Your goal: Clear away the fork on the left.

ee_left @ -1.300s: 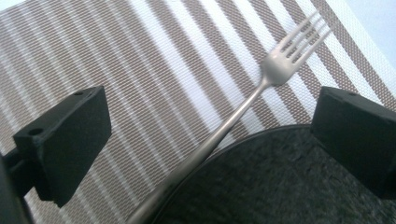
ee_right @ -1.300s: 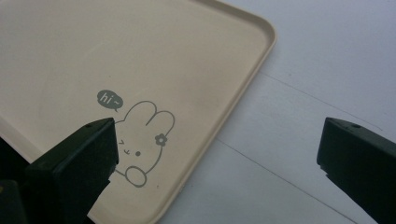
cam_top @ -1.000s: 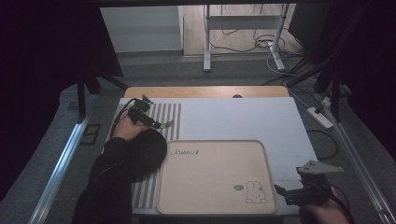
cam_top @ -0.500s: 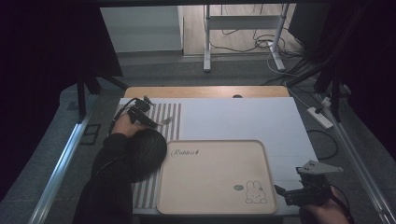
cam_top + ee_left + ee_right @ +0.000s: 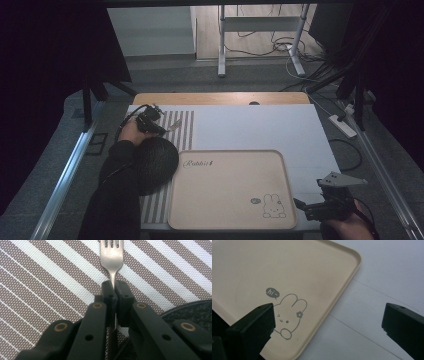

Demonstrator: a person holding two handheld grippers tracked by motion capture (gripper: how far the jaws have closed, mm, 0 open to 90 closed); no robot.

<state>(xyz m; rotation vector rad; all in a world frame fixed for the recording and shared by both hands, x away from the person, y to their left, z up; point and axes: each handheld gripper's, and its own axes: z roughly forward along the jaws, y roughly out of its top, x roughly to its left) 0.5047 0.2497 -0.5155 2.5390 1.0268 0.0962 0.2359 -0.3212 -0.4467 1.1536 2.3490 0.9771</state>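
While we keep the right gripper (image 5: 311, 207) parked at the lower right of the high view, its fingers spread wide over the tray (image 5: 352, 272) corner and holding nothing, the left gripper (image 5: 113, 286) does the work — its fingers have just been closing and now pinch the fork (image 5: 111, 255) by its neck. The tines jut past the fingertips over the striped placemat (image 5: 45, 280), beside the dark round plate (image 5: 156, 160); whether the fork is lifted we can't tell — probably not yet.
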